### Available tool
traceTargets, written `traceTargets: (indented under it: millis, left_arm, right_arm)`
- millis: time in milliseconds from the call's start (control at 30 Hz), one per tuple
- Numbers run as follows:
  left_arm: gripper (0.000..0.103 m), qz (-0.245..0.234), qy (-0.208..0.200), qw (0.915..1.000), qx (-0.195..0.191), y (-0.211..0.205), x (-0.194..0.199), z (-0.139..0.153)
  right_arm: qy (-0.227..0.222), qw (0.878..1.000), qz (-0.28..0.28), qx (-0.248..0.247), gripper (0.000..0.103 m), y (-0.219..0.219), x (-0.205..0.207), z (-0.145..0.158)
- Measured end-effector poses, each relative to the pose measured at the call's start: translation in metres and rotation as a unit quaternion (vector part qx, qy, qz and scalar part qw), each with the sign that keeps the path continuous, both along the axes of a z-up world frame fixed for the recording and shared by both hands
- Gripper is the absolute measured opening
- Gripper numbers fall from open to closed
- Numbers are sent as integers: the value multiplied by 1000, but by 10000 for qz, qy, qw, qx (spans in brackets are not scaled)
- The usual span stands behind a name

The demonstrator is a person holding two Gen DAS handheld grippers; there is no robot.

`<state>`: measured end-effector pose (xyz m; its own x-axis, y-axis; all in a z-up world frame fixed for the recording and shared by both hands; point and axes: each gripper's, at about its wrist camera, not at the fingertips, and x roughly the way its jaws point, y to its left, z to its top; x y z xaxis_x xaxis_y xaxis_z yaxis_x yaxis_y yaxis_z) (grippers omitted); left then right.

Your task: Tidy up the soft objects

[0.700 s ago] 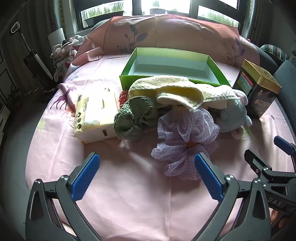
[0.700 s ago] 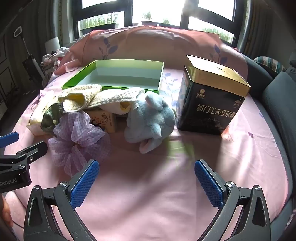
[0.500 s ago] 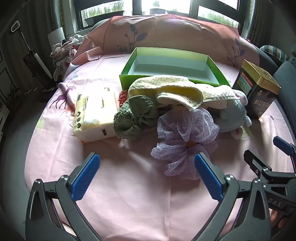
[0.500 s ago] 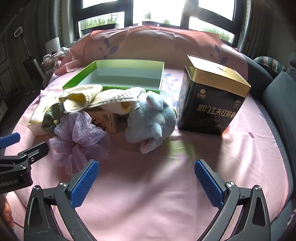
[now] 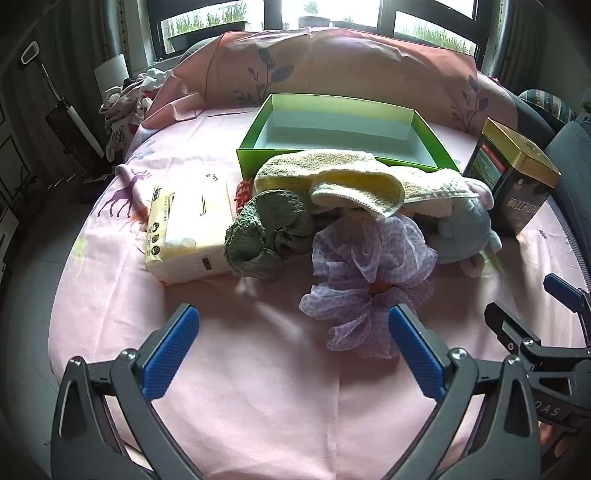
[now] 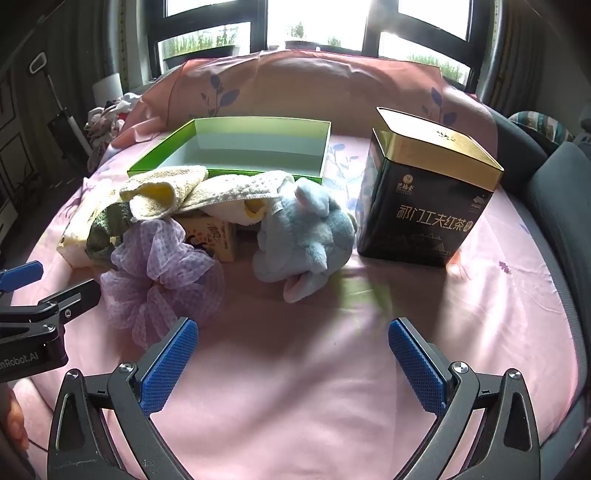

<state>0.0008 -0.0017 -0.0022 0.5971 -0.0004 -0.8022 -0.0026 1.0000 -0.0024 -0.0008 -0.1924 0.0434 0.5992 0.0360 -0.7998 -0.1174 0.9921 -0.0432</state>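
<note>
Partly towel-covered small carton

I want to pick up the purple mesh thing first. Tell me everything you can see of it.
The purple mesh puff is a ruffled ball of thin lilac checked netting, gathered at a middle where something orange shows. It lies loose on the pink sheet, frills spread forward, against the green knitted cloth and under the yellow towel's edge. Neither gripper holds it.

Daylight pours through the windows at the top of both views and blows out to white glare there. The pink sheet is evenly lit with soft shadows. Fisheye bending curves everything, and the corners fall into black. Focus is fairly sharp.
</note>
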Motion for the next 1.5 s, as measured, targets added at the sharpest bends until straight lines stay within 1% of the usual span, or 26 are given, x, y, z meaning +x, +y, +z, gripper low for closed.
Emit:
traceTargets:
  millis: [1367,1433,1500]
  left_arm:
    - [102,-1,29,10000,-93,2,1,-3]
    - [102,-17,45,9999,-128,2,1,-4]
    - [102,-87,107,9994,-321,4,3,-5]
  right_arm:
    - [50,10000,76,35,103,2,-3,-4]
    - [54,9999,86,35,103,2,-3,-4]
    - [67,9998,144,109,103,3,-3,-5]
